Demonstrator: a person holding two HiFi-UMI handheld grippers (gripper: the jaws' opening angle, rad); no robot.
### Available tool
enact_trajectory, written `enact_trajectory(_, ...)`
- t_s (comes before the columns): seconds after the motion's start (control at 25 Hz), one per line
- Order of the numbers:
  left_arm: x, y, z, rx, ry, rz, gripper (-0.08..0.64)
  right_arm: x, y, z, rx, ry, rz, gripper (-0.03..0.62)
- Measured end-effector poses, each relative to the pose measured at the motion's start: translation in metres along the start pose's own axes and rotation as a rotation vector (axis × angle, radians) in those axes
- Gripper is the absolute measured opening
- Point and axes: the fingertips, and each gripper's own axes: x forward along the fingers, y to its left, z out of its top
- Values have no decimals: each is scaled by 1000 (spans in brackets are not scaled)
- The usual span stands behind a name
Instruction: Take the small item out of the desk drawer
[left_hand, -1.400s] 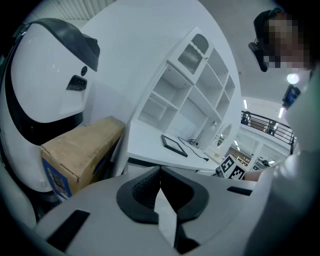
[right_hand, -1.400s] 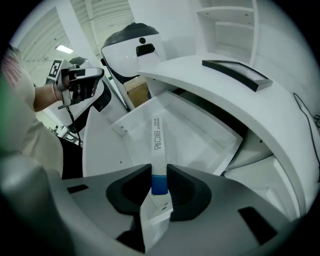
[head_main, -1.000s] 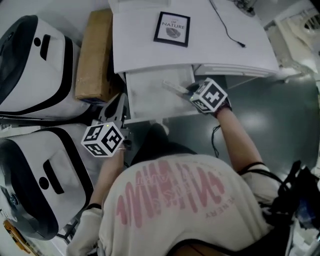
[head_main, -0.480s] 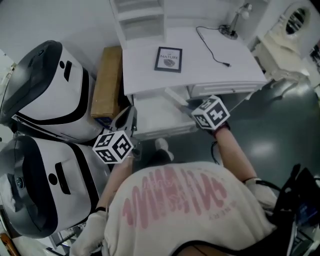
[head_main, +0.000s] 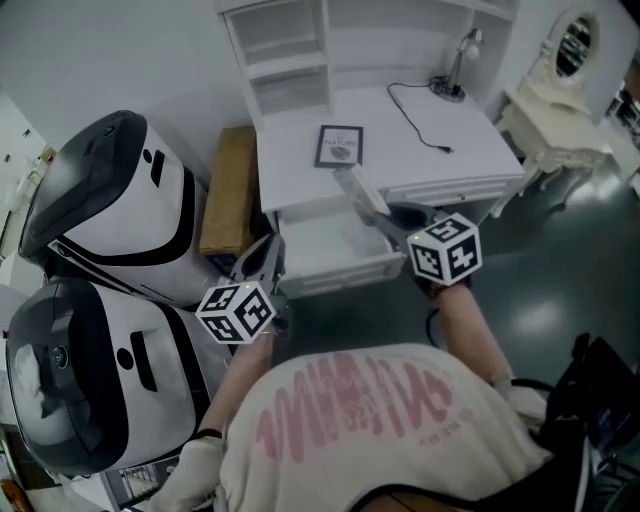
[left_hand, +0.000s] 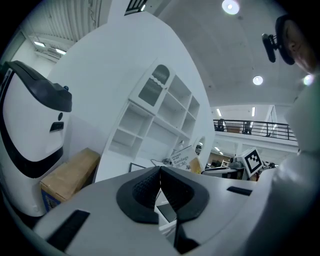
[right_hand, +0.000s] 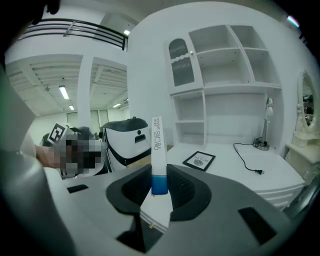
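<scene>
1. Grip on the right tool (right_hand: 160, 184) was firm. Its jaws stood part-way apart and pressed on the blue-banded end of a slim white box (right_hand: 158, 142).
2. The rest of the box stuck out well past the tool's tips, with dark print on its white face.
3. The box was held in the air, clear of the drawer (head_main: 322, 243). The drawer stood pulled out just below and to the left of the right tool's tips.
4. The left tool (left_hand: 160, 175) had its jaws brought together at the tips, with nothing between them.
5. In the head view the left tool hung off the drawer's left front corner and did not touch it.
6. A brown carton (head_main: 228, 190) stood ahead of the left tool and slightly to its left, against the side of the worktop (head_main: 430, 150).
7. Beyond the right tool's tips a framed card (head_main: 340, 146) lay flat on the worktop, just past the far end of the box.
8. A black cable (head_main: 415, 105) trailed across the worktop ahead of the right tool, running back to a lamp (head_main: 462, 55) at the far edge.
9. White shelves (head_main: 290, 50) rose behind the worktop, ahead of both tools.
10. Two white-and-black machines (head_main: 100, 210) sat to the left of the left tool, one nearer than the other.
11. In the right gripper view one of those machines showed just left of the box, well behind it.
</scene>
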Motion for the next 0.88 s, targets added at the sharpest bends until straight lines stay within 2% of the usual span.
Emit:
enact_trajectory(0.16, -11, -4, 3, 2, 0, -25, 29, -16, 12, 19, 15, -64, -12, 103)
enact_trajectory(0.48, -49, -2, 2, 22, 40, -84, 29, -33, 53, 25, 26, -102, -73, 103)
enact_trajectory(0.88, -93, -3, -10, 19, 54, -127, 29, -60, 99, -14, 57, -60, -143, 103)
